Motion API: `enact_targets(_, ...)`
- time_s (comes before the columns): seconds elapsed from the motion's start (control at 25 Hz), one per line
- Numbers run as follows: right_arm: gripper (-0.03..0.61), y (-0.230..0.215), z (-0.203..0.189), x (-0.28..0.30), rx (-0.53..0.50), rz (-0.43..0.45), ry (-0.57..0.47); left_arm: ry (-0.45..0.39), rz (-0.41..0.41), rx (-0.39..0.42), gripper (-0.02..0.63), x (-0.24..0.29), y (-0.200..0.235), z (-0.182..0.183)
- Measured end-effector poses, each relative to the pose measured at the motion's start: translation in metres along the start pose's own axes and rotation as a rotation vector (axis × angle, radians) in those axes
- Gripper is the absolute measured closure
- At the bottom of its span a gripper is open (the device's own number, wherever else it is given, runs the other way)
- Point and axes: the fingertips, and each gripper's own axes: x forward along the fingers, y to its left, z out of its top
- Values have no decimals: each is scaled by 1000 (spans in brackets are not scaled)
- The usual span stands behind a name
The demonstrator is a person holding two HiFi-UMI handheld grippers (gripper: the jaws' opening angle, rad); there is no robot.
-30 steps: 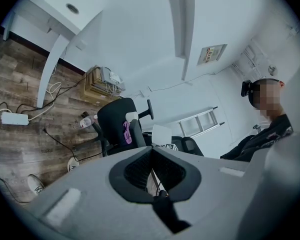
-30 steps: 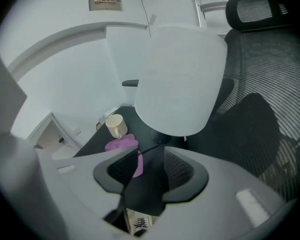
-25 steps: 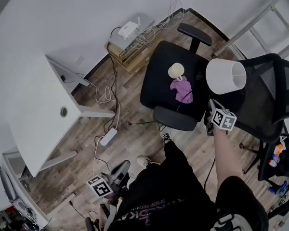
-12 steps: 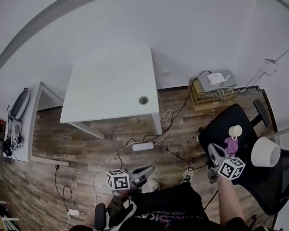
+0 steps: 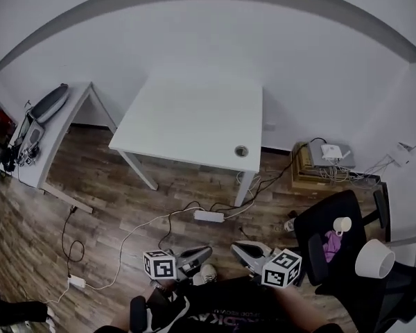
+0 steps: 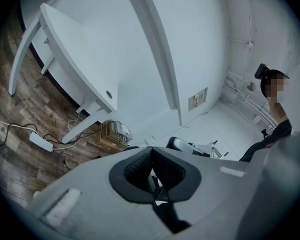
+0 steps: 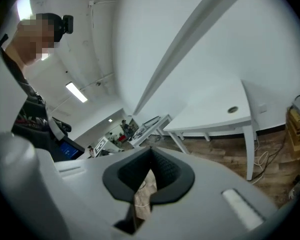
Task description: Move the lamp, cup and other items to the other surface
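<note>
The white desk (image 5: 194,116) stands bare on the wood floor (image 5: 125,200), well to the left of the black chair (image 5: 319,220). On that chair sit the cup (image 5: 342,224) and a purple item (image 5: 331,245), with the lamp (image 5: 374,258) at the chair's right edge. The left gripper (image 5: 206,252) and right gripper (image 5: 237,247) hover just left of the chair, tongs pressed together and pinching nothing, which I judge fits either items waiting to cross or a transfer already done; any pickup would need them spread.

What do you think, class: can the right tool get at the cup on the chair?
Probably yes: nothing stands between the shut right tool and the cup, though it points away.
</note>
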Motion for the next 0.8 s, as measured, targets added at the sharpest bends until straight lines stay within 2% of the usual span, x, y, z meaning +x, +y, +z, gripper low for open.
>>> enact_targets(0.12,575,32,-24,16,-54,62,74,-61,6,-30,618,-25,5,2)
enact_targets(0.28,575,46,-38,29,-65,83,116,-111,11,-40,620,-50,12,5)
enact_targets(0.48,575,56,-50,34,-122,78,154,-89,-2,-12,620,-52,10,8)
enact_targets(0.8,575,56,-54,26,-113,20,154,-52,-67,-23,620,-44,12,2)
